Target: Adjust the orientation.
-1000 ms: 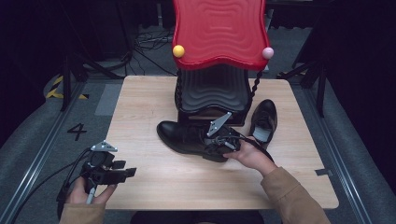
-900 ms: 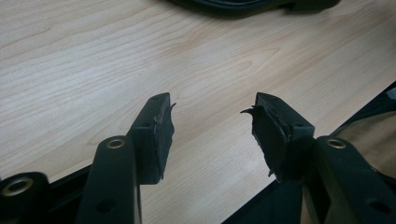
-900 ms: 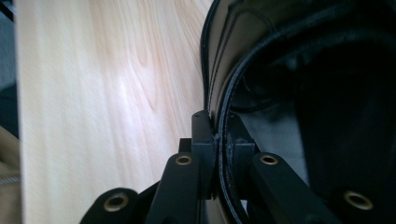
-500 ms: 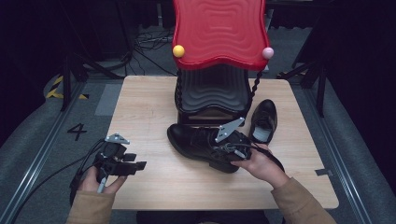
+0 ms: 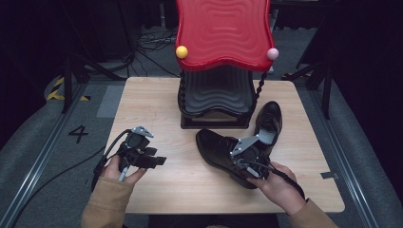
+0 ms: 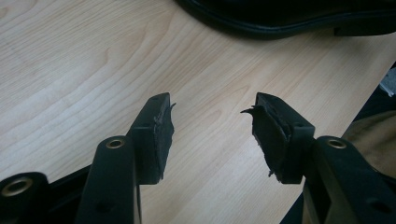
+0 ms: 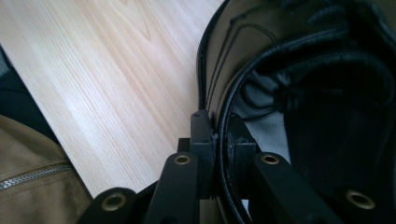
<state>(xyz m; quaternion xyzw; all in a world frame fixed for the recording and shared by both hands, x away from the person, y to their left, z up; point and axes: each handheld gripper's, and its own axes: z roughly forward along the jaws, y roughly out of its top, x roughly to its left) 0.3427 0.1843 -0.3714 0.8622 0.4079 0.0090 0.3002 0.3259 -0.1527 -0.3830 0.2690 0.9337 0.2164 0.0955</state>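
Observation:
A black leather lace-up shoe [image 5: 215, 146] lies on the wooden table [image 5: 157, 109], toe pointing left. My right gripper [image 5: 241, 160] is shut on the rim of its heel opening. In the right gripper view the jaws [image 7: 218, 135] pinch the shoe's collar [image 7: 327, 93], one pad outside and one inside. A second black shoe [image 5: 269, 119] lies just behind, against the first. My left gripper [image 5: 160, 161] hovers open over the table's left front. The left gripper view has its pads [image 6: 212, 135] wide apart over bare wood, with the shoe's sole [image 6: 289, 23] ahead.
A stand with a red wavy top [image 5: 223, 33] and a black wavy shelf [image 5: 216, 95] rises at the table's back middle, with a yellow ball [image 5: 181, 51] and a pink ball [image 5: 272, 53] at its corners. Dark floor, cables and rails surround the table.
The right gripper has dragged the held shoe to the right, closer to the second shoe. The left gripper has moved right, from off the table's edge to over the wood.

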